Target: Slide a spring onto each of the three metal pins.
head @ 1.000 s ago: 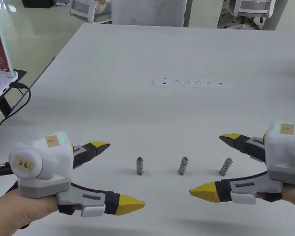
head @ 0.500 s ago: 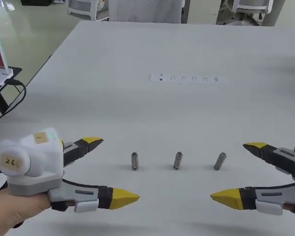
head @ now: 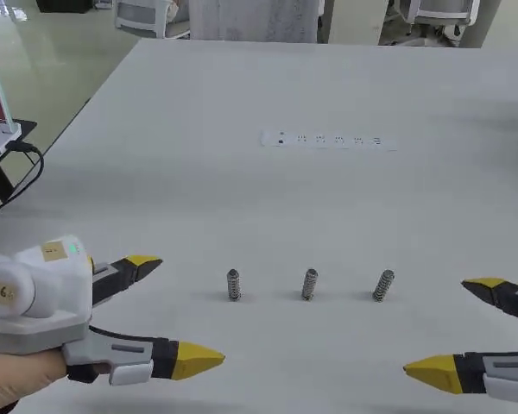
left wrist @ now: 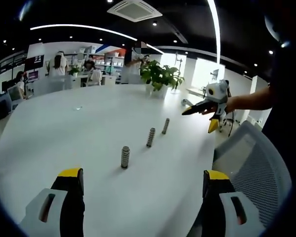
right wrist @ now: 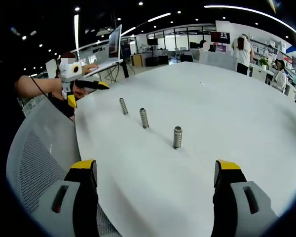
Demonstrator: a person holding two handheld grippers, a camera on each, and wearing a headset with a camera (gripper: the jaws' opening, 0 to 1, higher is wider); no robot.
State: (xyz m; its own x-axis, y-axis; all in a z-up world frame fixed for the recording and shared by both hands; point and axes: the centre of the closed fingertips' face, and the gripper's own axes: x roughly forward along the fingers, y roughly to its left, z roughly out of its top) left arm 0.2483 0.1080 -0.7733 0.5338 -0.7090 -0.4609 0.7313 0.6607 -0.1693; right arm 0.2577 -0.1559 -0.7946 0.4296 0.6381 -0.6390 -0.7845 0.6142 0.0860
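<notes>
Three spring-covered pins (head: pixel 309 284) on white office table (head: pixel 328 207)

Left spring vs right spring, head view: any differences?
The left spring looks upright; the right spring leans right at the top. The left spring sits nearer the left gripper, the right spring nearer the right gripper. Both stand untouched on the table, in one row.

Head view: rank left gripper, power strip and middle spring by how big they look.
1. left gripper, largest, but nearest the camera.
2. power strip, farthest from the camera.
3. middle spring, smallest.
True sizes are unsure: nearness inflates the gripper.
</notes>
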